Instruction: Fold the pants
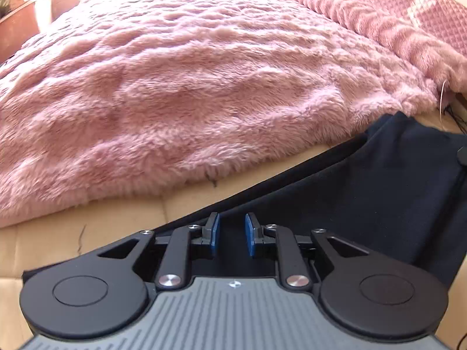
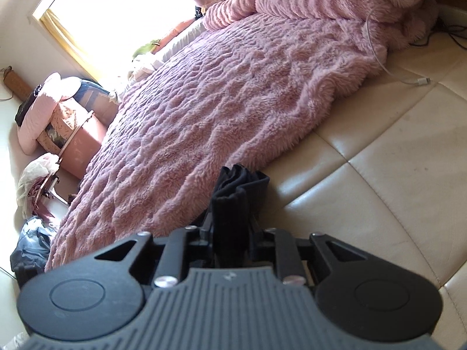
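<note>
Bunched between the closed fingers of the right gripper (image 2: 233, 221), the dark pants (image 1: 364, 198) look soft, light and floppy, draping over the bed (image 2: 379, 151) under the left gripper (image 1: 232, 234), whose fingers stand slightly apart and empty, so a hem or waistband edge looks the best hold

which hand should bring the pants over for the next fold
Right, probably. The right tool is already shut on bunched dark pants; the left tool shows a gap between its pads above the cloth.

No readable text, labels, brands or numbers anywhere in either view.
</note>
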